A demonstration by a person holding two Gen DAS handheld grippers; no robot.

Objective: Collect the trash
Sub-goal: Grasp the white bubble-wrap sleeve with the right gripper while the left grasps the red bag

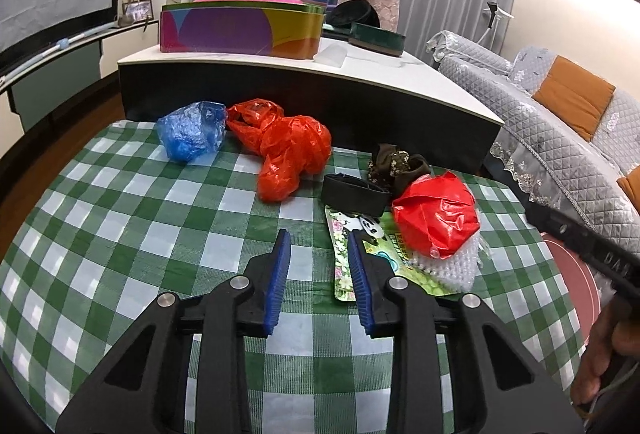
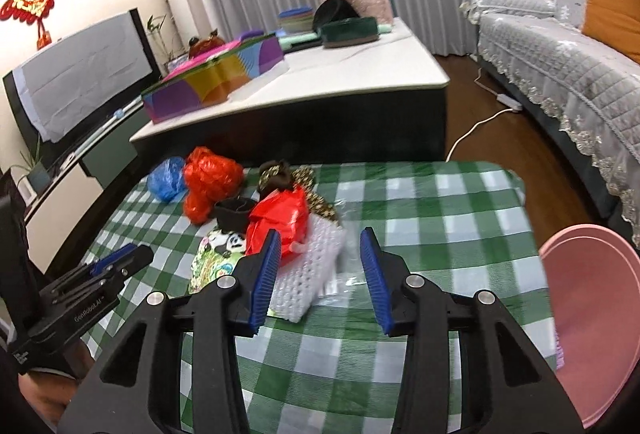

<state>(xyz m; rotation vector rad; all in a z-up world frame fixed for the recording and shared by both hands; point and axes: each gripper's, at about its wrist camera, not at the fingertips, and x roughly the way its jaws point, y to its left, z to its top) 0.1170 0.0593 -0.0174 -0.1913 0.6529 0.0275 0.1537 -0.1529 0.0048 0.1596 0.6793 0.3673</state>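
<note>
Trash lies on a green checked tablecloth [image 1: 120,234]: a blue plastic bag [image 1: 192,135], an orange-red bag [image 1: 284,149], a red bag [image 1: 436,213], white bubble wrap [image 1: 444,270] and a panda-print wrapper [image 1: 370,226]. My left gripper [image 1: 319,238] is open over bare cloth, its right finger at the wrapper's edge. My right gripper [image 2: 320,234] is open, with the bubble wrap [image 2: 312,262] and a clear film [image 2: 352,254] lying between its fingers, untouched by the pads. The red bag [image 2: 280,222] sits just beyond its left finger. The left gripper [image 2: 136,254] shows at the left of the right wrist view.
A black band [image 1: 356,193] and a dark patterned cloth [image 1: 396,163] lie among the trash. A pink round container [image 2: 592,314] stands at the table's right. Behind are a low white-topped table [image 1: 360,73] with a colourful box [image 1: 240,29] and a grey sofa [image 2: 560,73].
</note>
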